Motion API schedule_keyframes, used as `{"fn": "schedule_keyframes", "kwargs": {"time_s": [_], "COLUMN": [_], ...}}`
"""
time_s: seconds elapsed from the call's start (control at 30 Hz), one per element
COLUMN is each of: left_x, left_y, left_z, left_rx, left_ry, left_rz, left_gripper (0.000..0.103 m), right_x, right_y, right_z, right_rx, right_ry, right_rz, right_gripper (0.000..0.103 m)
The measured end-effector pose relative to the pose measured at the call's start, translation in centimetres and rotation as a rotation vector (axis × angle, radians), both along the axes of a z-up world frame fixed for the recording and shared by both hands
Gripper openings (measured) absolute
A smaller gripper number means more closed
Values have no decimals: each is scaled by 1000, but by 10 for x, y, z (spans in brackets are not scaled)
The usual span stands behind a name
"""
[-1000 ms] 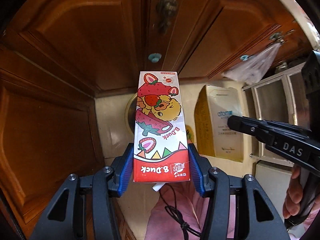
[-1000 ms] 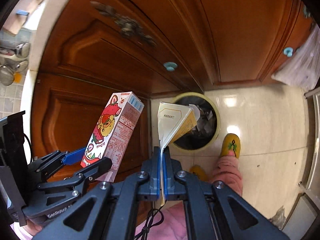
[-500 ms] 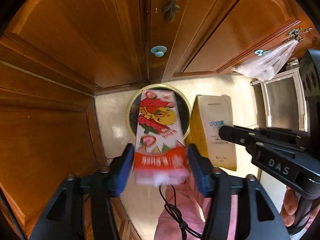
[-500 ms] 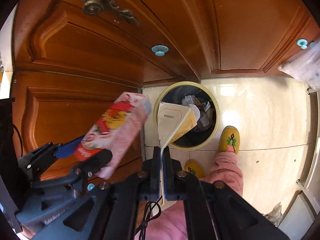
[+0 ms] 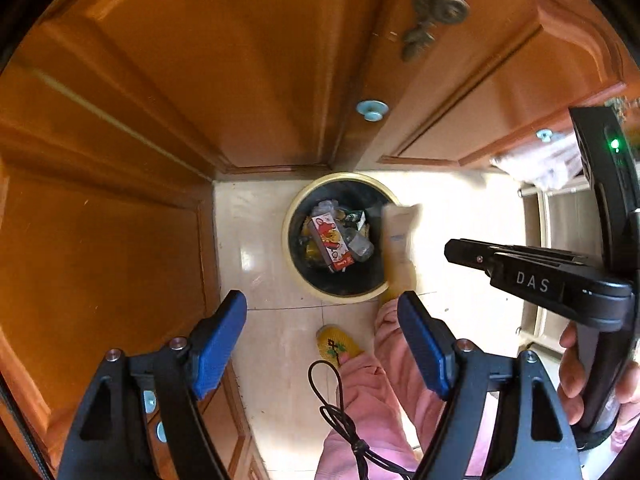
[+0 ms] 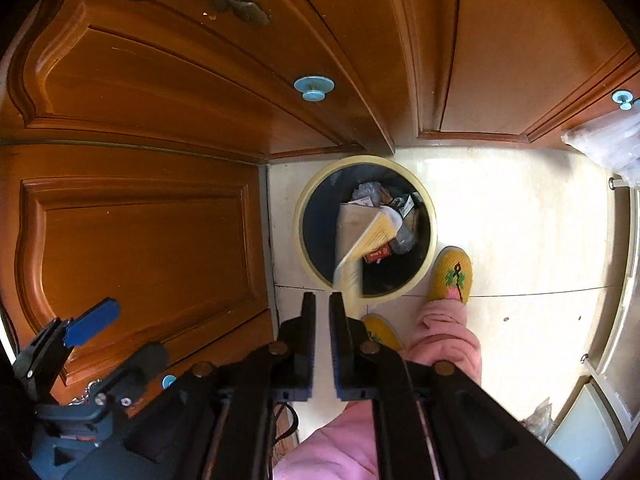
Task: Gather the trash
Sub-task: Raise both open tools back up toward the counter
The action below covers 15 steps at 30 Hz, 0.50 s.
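Two cartons are the trash here, and neither is in a claw. In the left wrist view the left claw [image 5: 322, 344] stands wide open and empty above the floor [image 5: 276, 344]. The red carton [image 5: 331, 245] lies on its side in the bin [image 5: 294, 276], on top of other rubbish. The pale carton [image 5: 398, 248] is a blurred shape at the bin's right rim, just off the tip of the right claw [image 5: 454, 249]; it looks to be dropping, though the smear makes that a judgement. Both look like light, thin card cartons, stiff along the edges and easily dented on the broad faces. If one misses the bin, it is best pinched across its narrow sides near one end. The right claw shows only side-on here, so its gap cannot be read from this view.

In the right wrist view the right claw [image 6: 322, 304] has its jaws slightly parted with nothing between them. The pale carton [image 6: 362, 236] hangs tilted over the bin [image 6: 426, 264], its lower end blurred just beyond the fingertips. It covers most of the red carton, of which only a red corner [image 6: 378, 255] peeks out. Whether the pale carton touches the rubbish yet cannot be told. The left claw [image 6: 116, 334] shows at lower left, open.
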<state>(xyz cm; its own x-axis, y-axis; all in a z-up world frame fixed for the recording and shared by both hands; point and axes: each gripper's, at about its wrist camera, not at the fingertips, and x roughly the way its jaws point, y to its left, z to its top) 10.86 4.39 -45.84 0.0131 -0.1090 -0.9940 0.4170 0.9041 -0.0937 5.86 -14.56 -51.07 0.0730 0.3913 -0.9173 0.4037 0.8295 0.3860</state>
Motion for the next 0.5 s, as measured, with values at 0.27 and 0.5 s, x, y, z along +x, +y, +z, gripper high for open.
{"fn": "schedule_keyframes", "kwargs": {"time_s": [0.27,0.5], "left_x": [0,-1], "left_y": [24,28], "left_z": [26,80], "left_rx": [-25,-60], "left_ry": [-34,-125], "left_rz": [65,65], "left_gripper": [76,76], "right_x": [2,-4], "right_y": [10,16], "right_z": [27,73], "right_rx": [-15,-24], "right_ry": [-37,-106], "right_rz": [9,14], "right_gripper": [16,16]}}
